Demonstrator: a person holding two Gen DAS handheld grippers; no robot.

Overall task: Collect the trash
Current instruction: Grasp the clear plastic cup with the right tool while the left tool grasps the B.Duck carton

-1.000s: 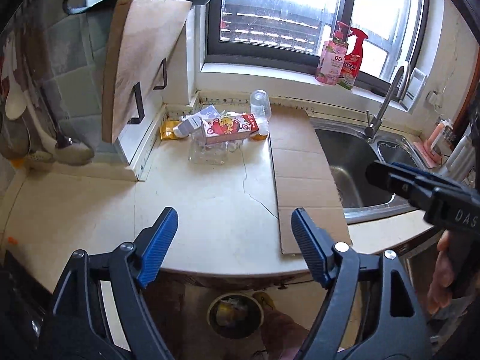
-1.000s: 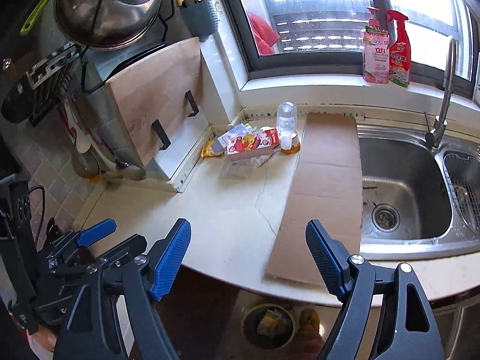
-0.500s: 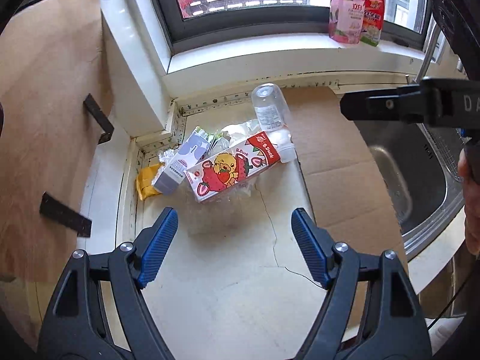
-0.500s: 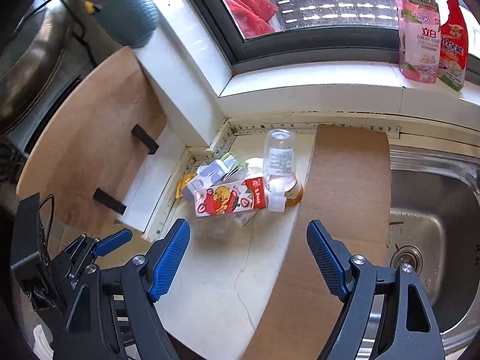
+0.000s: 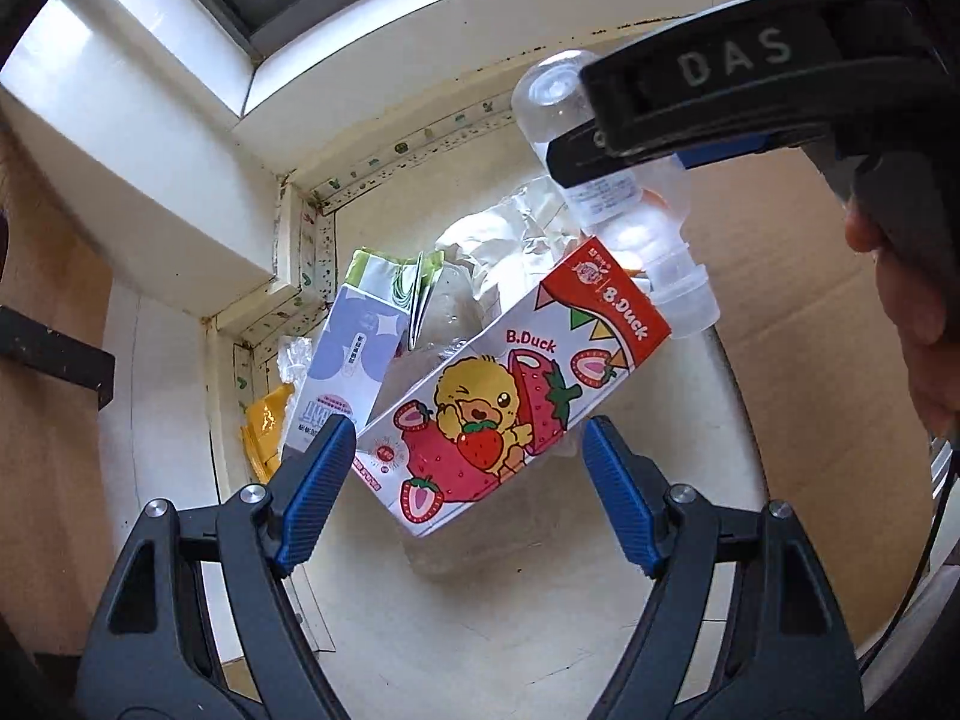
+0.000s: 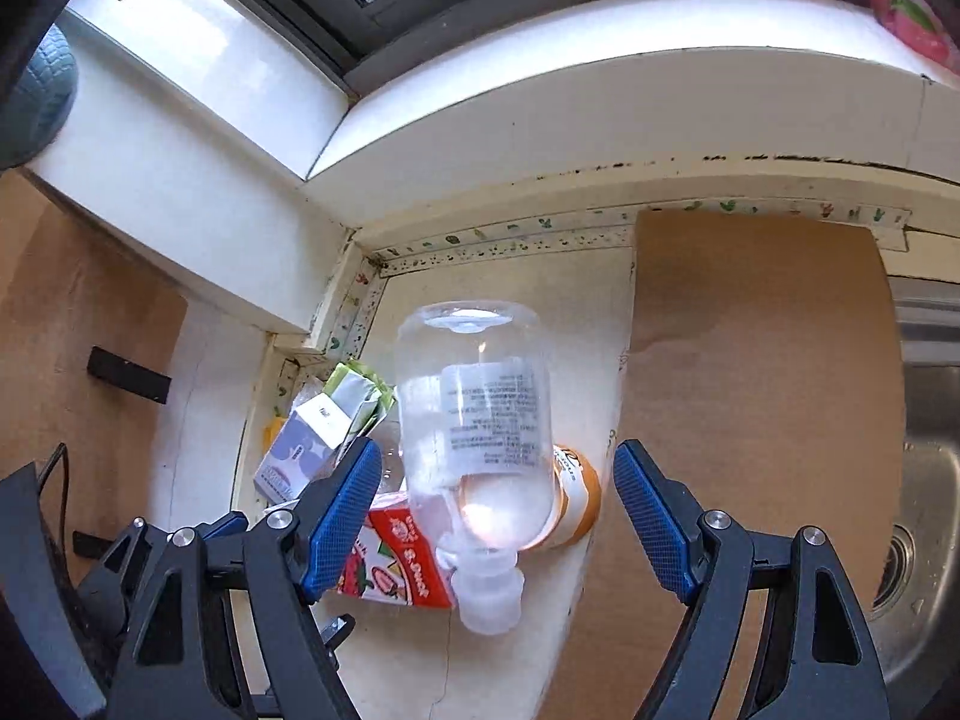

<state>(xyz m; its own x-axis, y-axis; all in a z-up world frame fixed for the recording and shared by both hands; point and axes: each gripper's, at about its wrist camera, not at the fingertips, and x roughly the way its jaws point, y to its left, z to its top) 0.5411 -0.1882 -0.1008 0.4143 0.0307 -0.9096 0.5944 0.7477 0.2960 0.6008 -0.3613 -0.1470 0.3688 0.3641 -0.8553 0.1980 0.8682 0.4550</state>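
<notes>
While both grippers, left gripper (image 5: 462, 480) and right gripper (image 6: 498, 501), gape unclenched, "B.Duck" marks the carton (image 5: 510, 396); the bottle (image 6: 480, 420) beside it bears unreadable print, possibly ingredients.

A pile of trash lies in the countertop corner. A white-and-red strawberry-print "B.Duck" carton (image 5: 510, 396) lies on its side, diagonal. A clear plastic bottle (image 6: 477, 420) stands inverted, cap down, touching the carton's red end. A lavender carton (image 5: 345, 372) with opened top lies beside crumpled clear plastic wrap (image 5: 510, 240) and a yellow wrapper (image 5: 267, 426).
</notes>
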